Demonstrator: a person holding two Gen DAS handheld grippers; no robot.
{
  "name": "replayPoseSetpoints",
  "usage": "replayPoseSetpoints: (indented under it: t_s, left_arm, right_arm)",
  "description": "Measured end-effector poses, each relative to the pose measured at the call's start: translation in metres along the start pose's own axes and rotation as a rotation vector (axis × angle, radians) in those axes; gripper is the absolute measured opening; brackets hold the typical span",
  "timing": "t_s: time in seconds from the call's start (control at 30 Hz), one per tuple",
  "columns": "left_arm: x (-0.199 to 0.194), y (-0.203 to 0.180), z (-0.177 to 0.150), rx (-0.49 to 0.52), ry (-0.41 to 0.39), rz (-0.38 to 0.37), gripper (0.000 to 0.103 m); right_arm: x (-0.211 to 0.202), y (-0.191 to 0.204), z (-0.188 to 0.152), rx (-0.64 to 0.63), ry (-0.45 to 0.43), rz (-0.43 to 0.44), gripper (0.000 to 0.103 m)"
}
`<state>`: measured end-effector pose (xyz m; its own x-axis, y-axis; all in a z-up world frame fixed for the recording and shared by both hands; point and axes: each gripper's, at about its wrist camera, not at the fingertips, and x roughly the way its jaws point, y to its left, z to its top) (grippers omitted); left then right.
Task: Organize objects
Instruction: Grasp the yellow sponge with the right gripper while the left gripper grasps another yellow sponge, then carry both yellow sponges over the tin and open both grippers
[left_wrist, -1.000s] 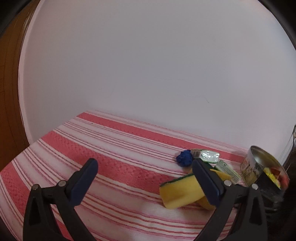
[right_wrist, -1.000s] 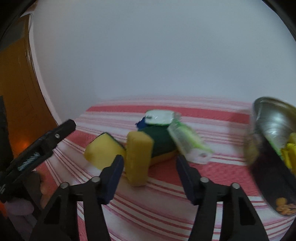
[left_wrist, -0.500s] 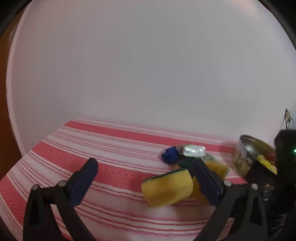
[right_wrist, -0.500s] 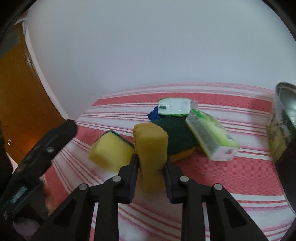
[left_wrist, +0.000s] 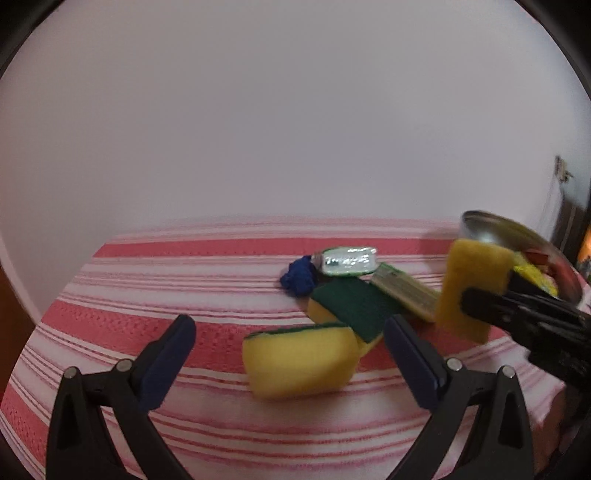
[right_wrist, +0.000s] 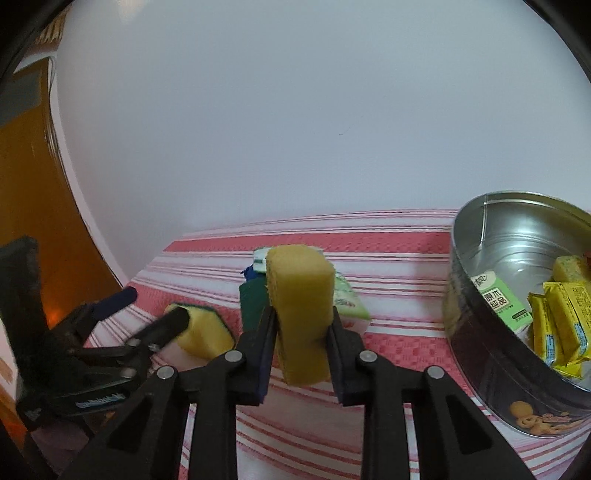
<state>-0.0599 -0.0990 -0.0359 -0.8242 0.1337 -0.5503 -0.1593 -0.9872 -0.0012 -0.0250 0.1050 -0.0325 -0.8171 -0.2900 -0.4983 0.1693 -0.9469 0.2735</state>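
My right gripper (right_wrist: 301, 314) is shut on a yellow sponge (right_wrist: 300, 302) and holds it upright above the striped cloth; it also shows in the left wrist view (left_wrist: 471, 288). My left gripper (left_wrist: 290, 338) is open around a second yellow sponge with a green edge (left_wrist: 301, 362) lying on the cloth, not touching it. A third sponge, green side up (left_wrist: 351, 304), lies behind it. A blue wad (left_wrist: 298, 278), a foil packet (left_wrist: 345, 261) and a green pack (left_wrist: 404, 291) lie beyond.
A round metal tin (right_wrist: 517, 306) at the right holds yellow packets (right_wrist: 561, 321) and a green carton (right_wrist: 498, 301); it also shows in the left wrist view (left_wrist: 517, 243). The red-and-white striped cloth (left_wrist: 166, 295) ends at a white wall. A wooden door (right_wrist: 22, 184) stands at the left.
My right gripper shut on the upright yellow sponge and lifted it toward the tin. My left gripper moved right, bringing the lying sponge between its open fingers.
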Motion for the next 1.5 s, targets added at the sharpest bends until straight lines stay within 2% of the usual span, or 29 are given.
replayPoseSetpoints:
  t_s: [0.03,0.1,0.13,0.2,0.37,0.53,0.73,0.9,0.97,1.1,1.3,1.5]
  left_arm:
    - [0.009,-0.001,0.002,-0.006,0.036,0.018,0.1]
    - [0.024,-0.002,0.002,-0.005,0.108,0.036,0.08]
    - [0.025,0.0,0.001,-0.012,0.117,0.02,0.079]
    - [0.021,0.005,0.0,-0.036,0.096,-0.007,0.07]
    - [0.005,0.009,-0.002,-0.063,0.011,0.018,0.069]
    - [-0.025,0.002,-0.007,-0.038,-0.147,0.067,0.069]
    - [-0.029,0.006,-0.007,-0.064,-0.186,0.12,0.069]
    - [-0.032,0.004,-0.007,-0.093,-0.211,0.126,0.069]
    - [-0.032,-0.002,-0.007,-0.107,-0.224,0.104,0.069]
    - [-0.03,-0.023,-0.006,-0.117,-0.227,0.041,0.069]
    - [-0.03,-0.064,-0.002,-0.102,-0.245,-0.09,0.069]
    - [-0.027,-0.108,0.003,-0.056,-0.258,-0.147,0.069]
  right_arm:
    - [-0.001,-0.002,0.0,0.002,0.001,-0.002,0.028]
    - [0.0,-0.003,0.001,0.006,-0.001,-0.009,0.028]
    - [0.0,-0.006,0.003,0.01,-0.003,-0.012,0.028]
    - [-0.002,-0.008,0.002,0.022,-0.006,-0.015,0.028]
    - [-0.005,-0.007,0.002,0.014,-0.028,-0.035,0.028]
    - [-0.019,0.0,0.003,-0.044,-0.107,-0.1,0.028]
    - [-0.023,0.008,0.003,-0.093,-0.13,-0.13,0.029]
    - [-0.03,0.008,0.002,-0.112,-0.158,-0.152,0.029]
    - [-0.036,0.002,0.002,-0.122,-0.165,-0.146,0.029]
    - [-0.046,-0.009,0.001,-0.134,-0.193,-0.186,0.029]
    - [-0.066,-0.038,0.003,-0.135,-0.233,-0.245,0.029]
    - [-0.087,-0.065,0.006,-0.143,-0.265,-0.303,0.029]
